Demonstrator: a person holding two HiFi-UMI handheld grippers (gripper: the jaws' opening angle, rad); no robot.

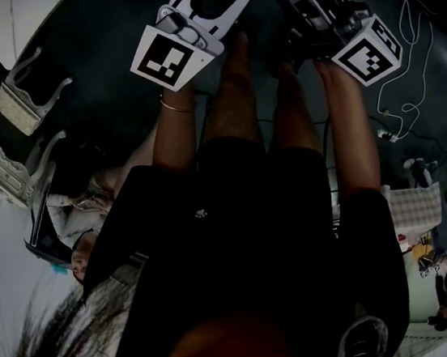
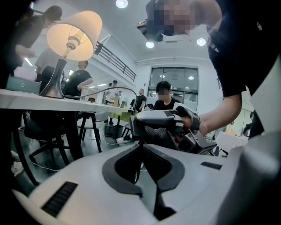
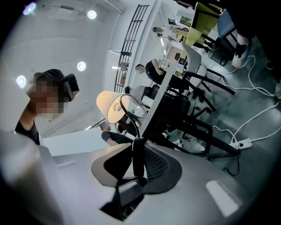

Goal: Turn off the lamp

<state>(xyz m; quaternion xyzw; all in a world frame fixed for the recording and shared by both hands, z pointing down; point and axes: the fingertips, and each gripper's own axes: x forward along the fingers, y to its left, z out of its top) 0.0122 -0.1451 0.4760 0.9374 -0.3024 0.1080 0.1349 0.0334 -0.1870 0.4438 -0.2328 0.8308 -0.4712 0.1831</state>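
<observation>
No legible words, brands or numbers in any view, only black-and-white square markers on left cube (image 1: 167,58) and right cube (image 1: 368,57), shirt logo (image 1: 201,212) unreadable

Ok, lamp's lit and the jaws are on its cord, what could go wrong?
A tug: the cord runs from the right gripper up to the lit lamp on the table, so pulling could topple it. A slip: the jaws pinch what looks like the inline switch and may squeeze without clicking it.
</observation>
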